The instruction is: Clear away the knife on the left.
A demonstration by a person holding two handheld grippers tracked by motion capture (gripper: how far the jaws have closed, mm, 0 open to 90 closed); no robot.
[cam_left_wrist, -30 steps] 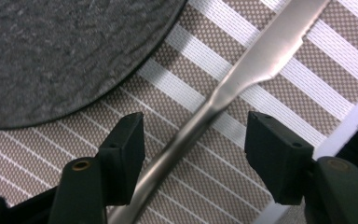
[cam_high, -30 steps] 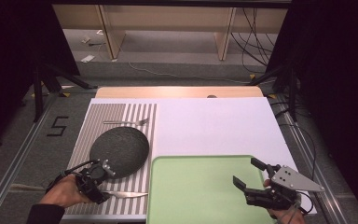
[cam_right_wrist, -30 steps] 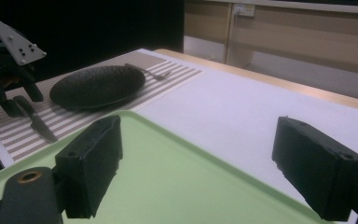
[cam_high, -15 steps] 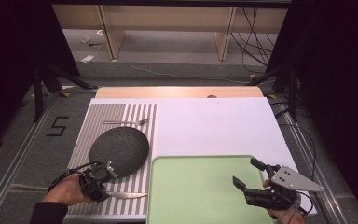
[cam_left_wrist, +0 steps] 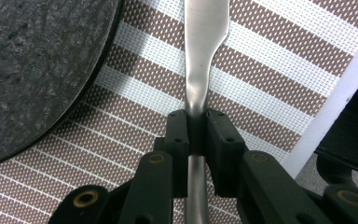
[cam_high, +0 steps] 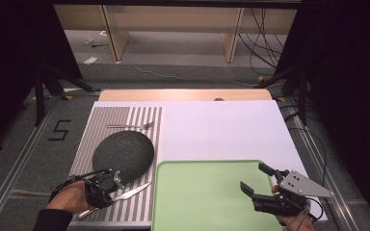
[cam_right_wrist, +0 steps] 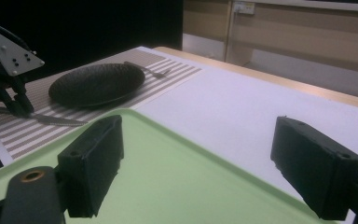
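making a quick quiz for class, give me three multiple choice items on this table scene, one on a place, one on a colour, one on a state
1. Where does the fork lie?
A on the tray
B on the striped mat beyond the plate
C on the plate

2. What colour is the tray?
A light green
B red
C blue

3. What is between the left gripper pads?
A nothing
B the fork
C the knife handle

Answers: 1 B, it rests on the mat past the dark plate. 2 A, plainly green. 3 C, the jaws have just closed on the handle.

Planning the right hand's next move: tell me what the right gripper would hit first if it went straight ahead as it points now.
Nothing close. The right gripper, jaws open, points over the green tray toward the bare white table. The way looks free, though depth is unclear.
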